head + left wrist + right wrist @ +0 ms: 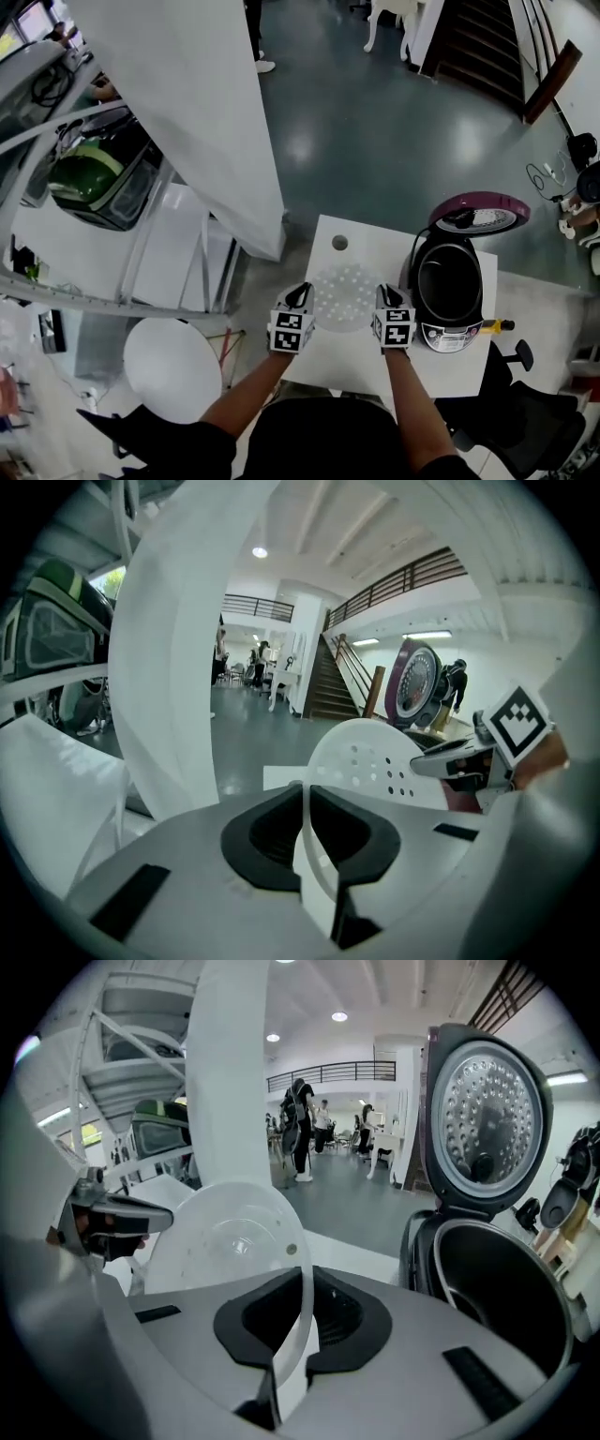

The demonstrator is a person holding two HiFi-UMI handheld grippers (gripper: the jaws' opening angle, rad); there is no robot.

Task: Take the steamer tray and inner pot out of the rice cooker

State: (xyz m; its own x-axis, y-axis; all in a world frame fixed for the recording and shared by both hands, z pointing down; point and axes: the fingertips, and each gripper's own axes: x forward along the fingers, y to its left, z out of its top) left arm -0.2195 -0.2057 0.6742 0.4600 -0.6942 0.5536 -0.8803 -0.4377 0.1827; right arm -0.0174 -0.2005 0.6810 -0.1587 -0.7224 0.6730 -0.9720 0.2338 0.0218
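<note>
L gripper (299, 294) and R gripper (387, 296) are each clamped shut on the thin rim of the steamer tray (345, 297), at opposite sides. The tray hangs between them over the white table (366, 246), just left of the rice cooker (452, 330).

Risks, as I judge them:
- The rim is pinched edge-on and the plastic is thin. If the hands squeeze inward or drift apart, the tray could flex and pop out.
- If one hand drops faster than the other, the tray tilts and lands on its edge.
- The R gripper is close to the cooker and could knock it.

Containers: the tray is perforated w/ nothing on it. The cooker lid (487, 1129) is up and the inner pot (502, 1283) sits inside. It looks empty, but the bottom is dark.
</note>
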